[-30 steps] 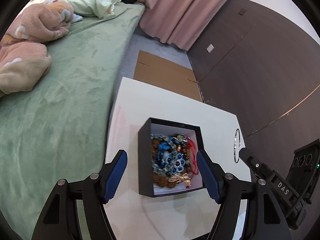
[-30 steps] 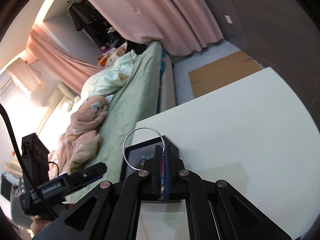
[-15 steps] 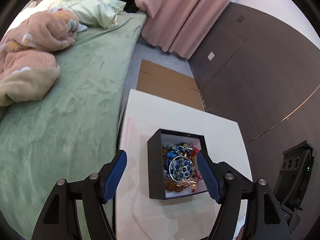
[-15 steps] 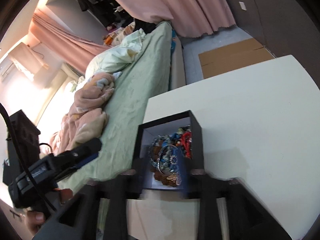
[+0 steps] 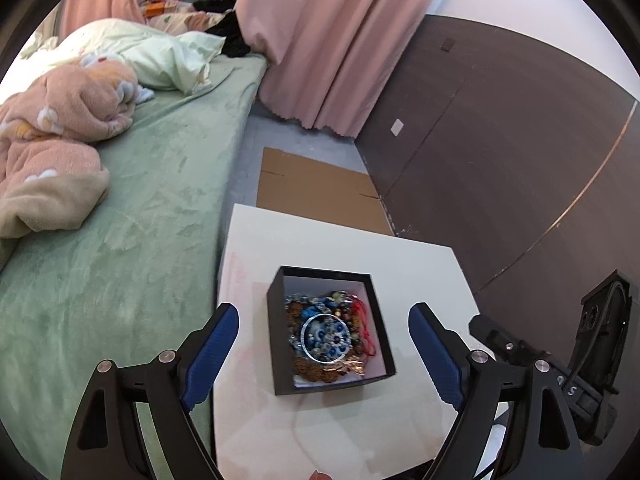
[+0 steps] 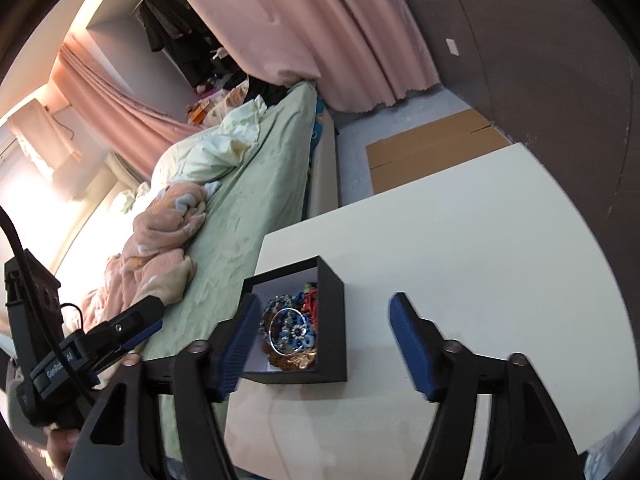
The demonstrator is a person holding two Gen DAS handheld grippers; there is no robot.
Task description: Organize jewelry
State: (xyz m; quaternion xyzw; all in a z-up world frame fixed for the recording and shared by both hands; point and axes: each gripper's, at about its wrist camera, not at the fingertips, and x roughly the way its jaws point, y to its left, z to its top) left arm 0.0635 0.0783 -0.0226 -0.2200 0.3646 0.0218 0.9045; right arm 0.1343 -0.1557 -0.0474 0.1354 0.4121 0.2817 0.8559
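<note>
A black box with a white inside stands on the white table. It holds a heap of jewelry: blue beads, a red cord and gold pieces. A thin silver bangle lies on top of the heap. My left gripper hovers above the box, its jaws opening, with nothing gripped. My right gripper hangs over the box from the other side. Its jaws are opening too, and its blue pads touch nothing.
The table's left edge runs along a green bed with a pink blanket. Flat cardboard lies on the floor beyond the table. Behind it are a pink curtain and a dark wall.
The right gripper, shut on the silver bangle a second ago, has opened, and the bangle now lies in the box. The left gripper has drawn back and up, its jaws wider.
</note>
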